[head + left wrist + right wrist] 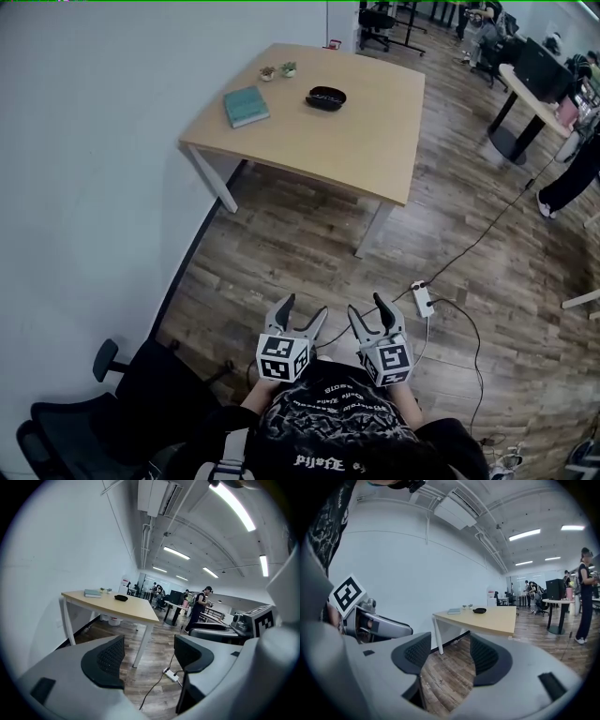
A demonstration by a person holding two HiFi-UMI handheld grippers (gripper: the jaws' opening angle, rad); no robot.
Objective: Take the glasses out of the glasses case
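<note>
Both tongs are held low and close to the torso, side by side at the bottom of the head view, with the marker cubes facing up. L tongs (304,307) point fwd and slightly down, tips angled a bit to the right. R tongs (367,307) sit just beside them, also pointing fwd and a touch below level, tips angled a bit left. The two pairs are near each other but not touching. The hands themselves are mostly hidden behind the cubes.

L tongs: jaws wide apart, with only floor (281,234) showing between the pads. R tongs: same, jaws spread and gripping nothing, wood planks visible through the gap. In the right gripper view the L tongs' cube shows at the left edge. In the left gripper view the R tongs show at the right.

The case (325,97) is a black oval lying on the worktop (347,141), toward its far side and well apart from both tongs, across open floor. It's too small to tell the lid state. On the same worktop there's a teal book (246,106) left of the case and two small plant pots (277,70) behind it, near the wall (94,141).

A white power strip (423,299) lies on the floor just right of the R tongs, with its cable trailing off. A black chair (84,422) is at lower left.
</note>
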